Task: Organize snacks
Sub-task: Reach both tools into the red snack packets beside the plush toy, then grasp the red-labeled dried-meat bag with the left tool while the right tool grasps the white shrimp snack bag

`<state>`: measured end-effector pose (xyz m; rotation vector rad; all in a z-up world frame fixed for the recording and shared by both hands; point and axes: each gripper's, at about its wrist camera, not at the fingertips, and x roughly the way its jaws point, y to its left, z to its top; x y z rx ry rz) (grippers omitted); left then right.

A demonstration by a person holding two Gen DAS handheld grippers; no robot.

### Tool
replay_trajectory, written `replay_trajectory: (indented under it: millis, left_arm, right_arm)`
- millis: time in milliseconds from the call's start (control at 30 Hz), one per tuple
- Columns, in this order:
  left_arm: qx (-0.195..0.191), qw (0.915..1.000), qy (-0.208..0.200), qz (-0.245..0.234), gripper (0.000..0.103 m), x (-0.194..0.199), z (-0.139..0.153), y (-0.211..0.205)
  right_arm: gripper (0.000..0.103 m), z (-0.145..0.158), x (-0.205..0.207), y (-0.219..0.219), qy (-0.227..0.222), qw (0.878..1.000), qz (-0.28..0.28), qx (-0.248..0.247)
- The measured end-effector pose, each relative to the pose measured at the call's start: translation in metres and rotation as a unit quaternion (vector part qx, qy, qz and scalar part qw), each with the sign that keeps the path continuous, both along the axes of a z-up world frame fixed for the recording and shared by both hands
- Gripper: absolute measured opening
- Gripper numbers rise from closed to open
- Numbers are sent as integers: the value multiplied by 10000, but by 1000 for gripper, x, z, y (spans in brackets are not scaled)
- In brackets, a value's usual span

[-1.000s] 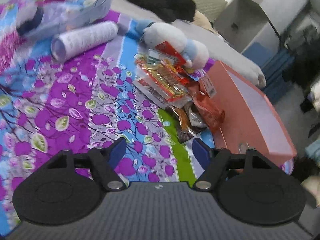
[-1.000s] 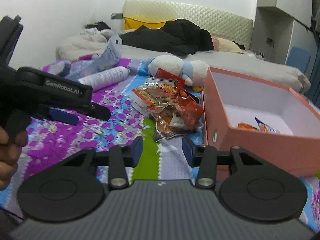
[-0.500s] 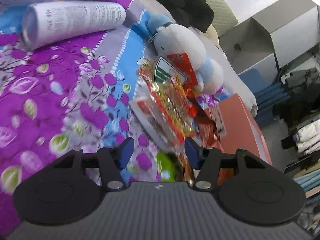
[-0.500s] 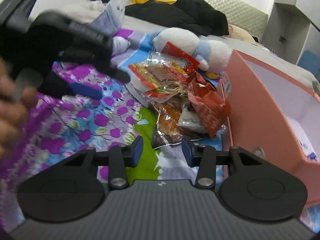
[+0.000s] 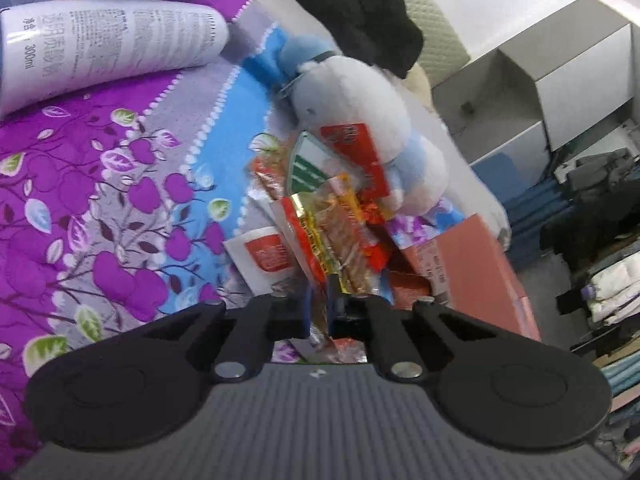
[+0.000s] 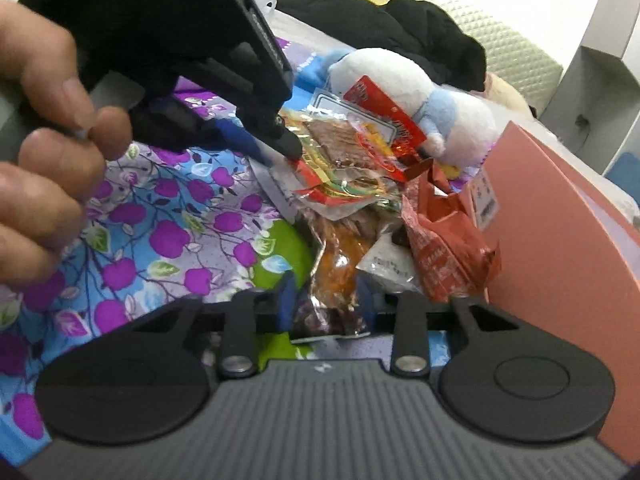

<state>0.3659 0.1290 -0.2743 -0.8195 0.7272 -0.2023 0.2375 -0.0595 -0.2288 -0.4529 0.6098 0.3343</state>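
I'm mid-pick on the snack pile (image 6: 360, 184) beside the pink box (image 6: 560, 240). My left gripper (image 5: 318, 300) has just pinched the red-and-gold packet (image 5: 320, 240); the right gripper (image 6: 326, 300) has been closing around the amber packet (image 6: 336, 272), seemingly gripping. Next: lift both into the box.

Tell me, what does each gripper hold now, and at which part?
Left gripper: near edge of the red-and-gold snack packet. Right gripper: lower end of the orange-brown snack bag.
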Motion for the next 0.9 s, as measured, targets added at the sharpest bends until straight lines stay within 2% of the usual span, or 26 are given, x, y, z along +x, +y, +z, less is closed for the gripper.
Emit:
replay_trajectory:
  millis: [100, 200, 300, 400, 500, 700, 900]
  left_arm:
    - [-90, 9999, -131, -32, 5, -8, 8, 1]
    - [-127, 9997, -221, 31, 4, -25, 18, 5]
    - [-108, 9998, -141, 101, 4, -44, 25, 10]
    - [-279, 9992, 61, 288, 3, -70, 26, 22]
    - [-196, 9985, 165, 478, 3, -99, 29, 30]
    - [-271, 9967, 398, 655, 3, -148, 33, 41]
    - [131, 9959, 618, 653, 3, -191, 42, 33]
  right_arm:
    - [15, 9, -3, -2, -23, 10000, 12, 19]
    - [13, 19, -9, -6, -50, 10000, 27, 31]
    - [12, 24, -19, -10, -10, 10000, 53, 60]
    - [12, 29, -35, -12, 24, 9999, 92, 68]
    - [12, 32, -54, -15, 86, 9998, 160, 80]
    - [12, 36, -90, -19, 165, 9993, 339, -34]
    - [11, 42, -127, -32, 321, 9991, 267, 1]
